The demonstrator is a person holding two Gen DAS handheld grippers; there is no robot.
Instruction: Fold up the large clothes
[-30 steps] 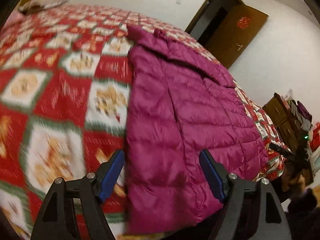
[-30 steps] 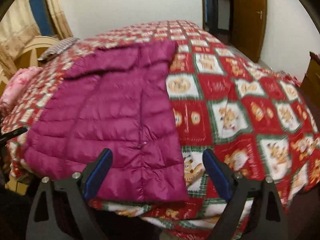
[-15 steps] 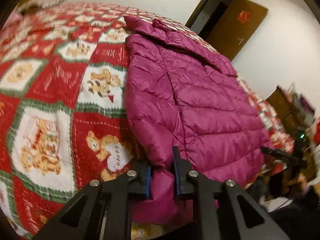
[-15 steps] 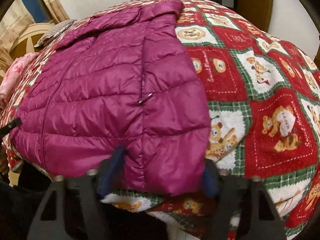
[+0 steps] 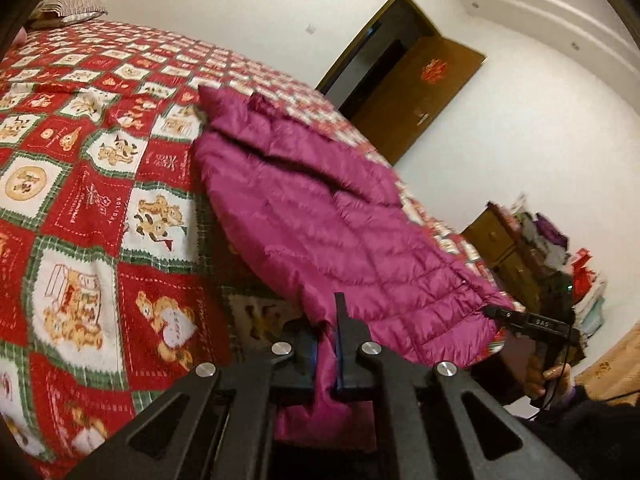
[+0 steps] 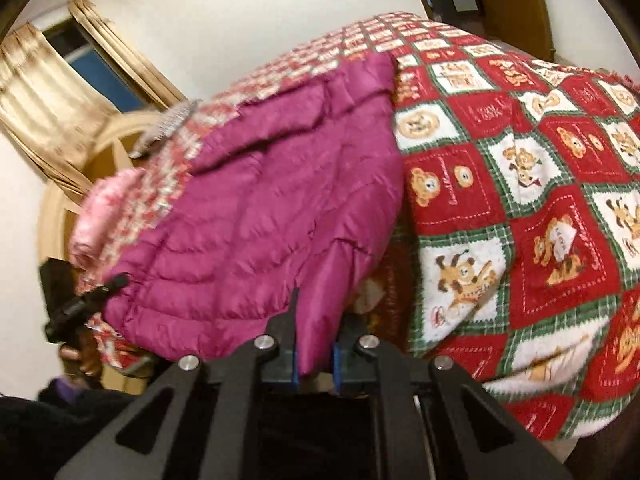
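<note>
A magenta quilted puffer jacket (image 5: pixel 320 216) lies lengthwise on the bed with its collar at the far end. My left gripper (image 5: pixel 326 344) is shut on the jacket's near left hem corner and holds it lifted off the quilt. In the right wrist view the jacket (image 6: pixel 256 216) shows again, and my right gripper (image 6: pixel 316 344) is shut on its near right hem corner, also lifted. The right gripper also shows at the far hem corner in the left wrist view (image 5: pixel 524 322). The left gripper shows at the left of the right wrist view (image 6: pixel 80 304).
The bed has a red, green and white Christmas patchwork quilt (image 5: pixel 80 200). A grey pillow (image 5: pixel 68 8) lies at its head. A brown door (image 5: pixel 420 92) stands open behind. A wooden dresser with clutter (image 5: pixel 520 240) stands right. Curtains (image 6: pixel 48 92) and a pink pillow (image 6: pixel 104 208) show at the left.
Both grippers went from open at the jacket's hem to shut on its two near corners. They have since lifted the hem edge off the quilt.
</note>
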